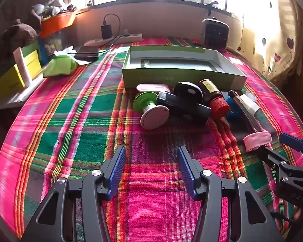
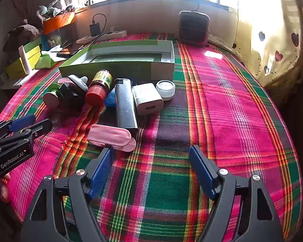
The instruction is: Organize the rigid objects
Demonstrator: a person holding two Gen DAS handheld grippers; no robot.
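An open green cardboard box (image 1: 179,78) (image 2: 119,68) lies on the plaid cloth. In front of it sits a cluster of small items: a green and white spool (image 1: 151,109), a black device (image 1: 183,104), a brown bottle with a red cap (image 1: 214,96) (image 2: 100,86), a silver lighter (image 2: 125,104), a white charger (image 2: 147,98), a small clear jar (image 2: 165,89) and a pink case (image 1: 256,140) (image 2: 113,137). My left gripper (image 1: 150,151) is open over bare cloth, short of the cluster. My right gripper (image 2: 152,151) is open, its left finger just beside the pink case.
A power strip with a charger (image 1: 115,38) and a small dark heater (image 1: 215,33) stand at the back by the wall. Yellow and green boxes (image 1: 18,70) and a green pouch (image 1: 59,65) crowd the left edge. A curtain (image 2: 272,40) hangs at right.
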